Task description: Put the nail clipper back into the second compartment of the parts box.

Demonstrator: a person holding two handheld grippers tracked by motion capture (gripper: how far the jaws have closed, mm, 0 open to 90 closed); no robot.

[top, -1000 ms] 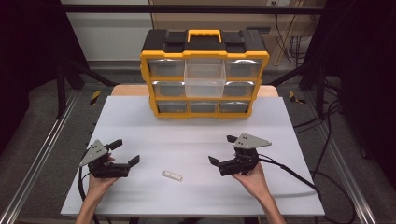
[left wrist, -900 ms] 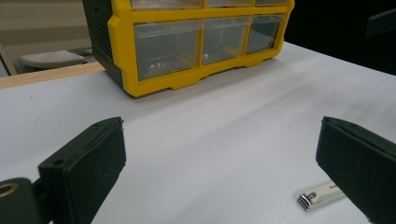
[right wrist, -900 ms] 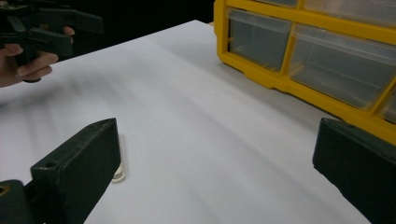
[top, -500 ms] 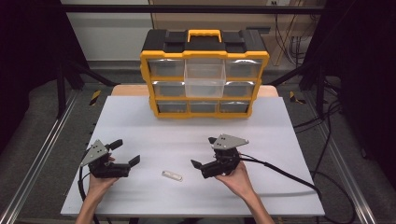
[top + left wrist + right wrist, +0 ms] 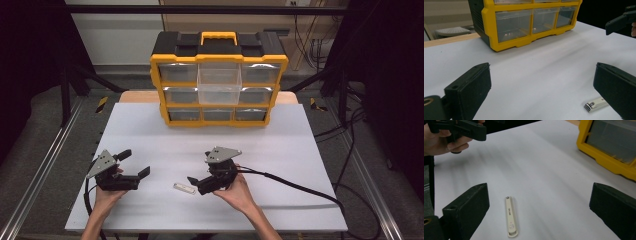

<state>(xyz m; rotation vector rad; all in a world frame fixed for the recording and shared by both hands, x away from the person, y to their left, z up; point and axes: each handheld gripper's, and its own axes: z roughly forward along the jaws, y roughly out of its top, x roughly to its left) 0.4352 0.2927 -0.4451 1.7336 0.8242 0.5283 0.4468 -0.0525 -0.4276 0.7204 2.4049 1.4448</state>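
Yellow-black organizer (image 5: 218,80), white table (image 5: 300,150), black tongs (image 5: 200,181)

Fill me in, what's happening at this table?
A person holds a two-jaw gripper in each hand over a white table. The right gripper, jaws open, is closing in on a small white and metal nail clipper lying flat. The left gripper hovers open nearby. A yellow and black drawer organizer stands behind, untouched.

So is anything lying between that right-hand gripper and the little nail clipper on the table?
Nothing visible. The right gripper has its jaws wide open and points at the nail clipper, which lies flat on bare white table just ahead of it. The left gripper is off to the side.
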